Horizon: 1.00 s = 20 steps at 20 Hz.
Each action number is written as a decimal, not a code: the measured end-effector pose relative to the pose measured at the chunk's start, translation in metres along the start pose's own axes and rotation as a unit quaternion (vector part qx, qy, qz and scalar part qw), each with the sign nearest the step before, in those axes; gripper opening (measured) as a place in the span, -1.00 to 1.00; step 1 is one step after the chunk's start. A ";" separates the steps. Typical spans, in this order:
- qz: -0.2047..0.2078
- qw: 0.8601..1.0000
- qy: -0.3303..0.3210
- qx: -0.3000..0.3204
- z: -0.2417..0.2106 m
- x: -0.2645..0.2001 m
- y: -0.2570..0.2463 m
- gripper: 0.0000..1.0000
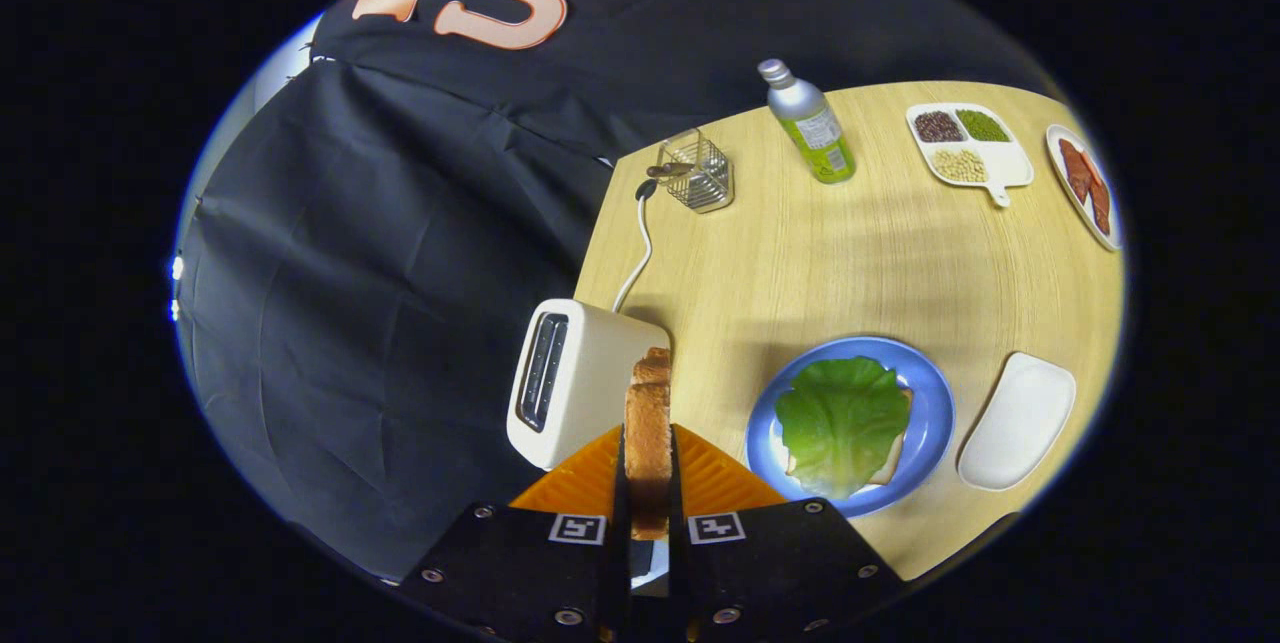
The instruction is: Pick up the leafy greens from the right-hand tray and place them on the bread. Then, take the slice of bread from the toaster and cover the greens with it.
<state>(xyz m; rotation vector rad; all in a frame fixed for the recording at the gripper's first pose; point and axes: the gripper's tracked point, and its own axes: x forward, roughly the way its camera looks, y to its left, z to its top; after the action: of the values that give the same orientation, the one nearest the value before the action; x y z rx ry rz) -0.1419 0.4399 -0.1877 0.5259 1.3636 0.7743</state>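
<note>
You are over a pale wood-grain table (830,253) backed by a black cloth wall (400,253). Your gripper (648,483) is clenched on a slice of bread (648,433), held on edge between both fingers, just beside the white toaster (570,383). The leafy greens (842,421) lie on the bread on the blue plate (935,413); the white tray (1020,420) sits just right of it. Farther off stand a wire basket (700,173), a bottle (808,123) whose label is too small to read, a divided dish (968,145) of beans and a plate of red slices (1085,185)
</note>
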 end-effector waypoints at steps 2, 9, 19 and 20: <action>0.004 1.000 0.008 0.017 -0.009 0.005 -0.017 -0.69; -0.022 0.997 0.031 0.069 -0.030 0.025 -0.082 -0.69; -0.059 0.996 0.034 0.051 -0.050 0.044 -0.136 -0.65; -0.072 0.996 0.034 0.039 -0.054 0.044 -0.142 -0.63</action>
<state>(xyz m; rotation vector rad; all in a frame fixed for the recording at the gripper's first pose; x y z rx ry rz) -0.1675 0.3749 -0.3290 0.4614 1.4824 0.6285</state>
